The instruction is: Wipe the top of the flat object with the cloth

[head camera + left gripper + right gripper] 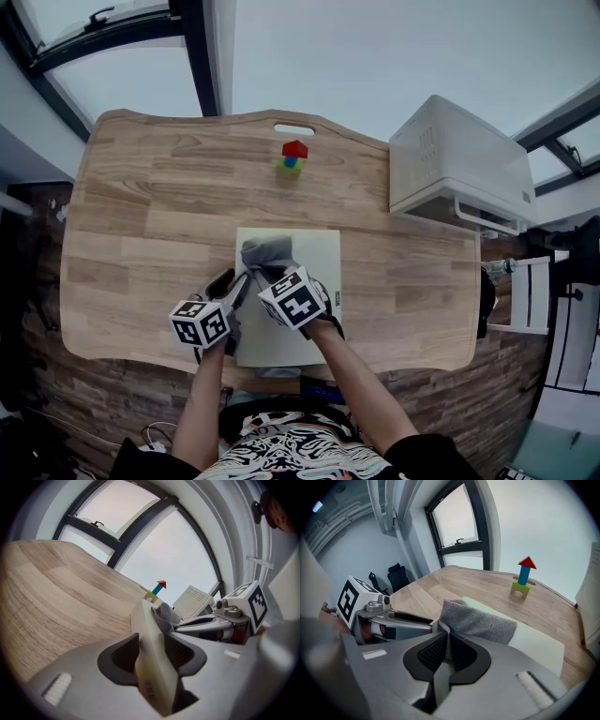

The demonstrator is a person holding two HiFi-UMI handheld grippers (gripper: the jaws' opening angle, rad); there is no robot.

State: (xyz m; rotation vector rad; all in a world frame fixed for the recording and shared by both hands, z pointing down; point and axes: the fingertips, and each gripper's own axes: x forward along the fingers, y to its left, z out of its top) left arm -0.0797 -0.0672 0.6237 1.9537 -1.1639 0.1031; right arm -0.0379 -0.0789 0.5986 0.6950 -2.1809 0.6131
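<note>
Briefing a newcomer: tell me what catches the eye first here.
The grey cloth sits bunched on the central pale flat board, pinched in the right gripper; the left gripper clamps the board's left edge. Farther back stands a red-topped block tower, with a white box at far right.

Wooden table (141, 206) carries pale board (319, 255) and block tower (292, 157).

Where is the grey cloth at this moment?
In the head view, the grey cloth sits on the flat white object near the front edge of the table, pinched by the right gripper, just right of the left gripper.
</note>
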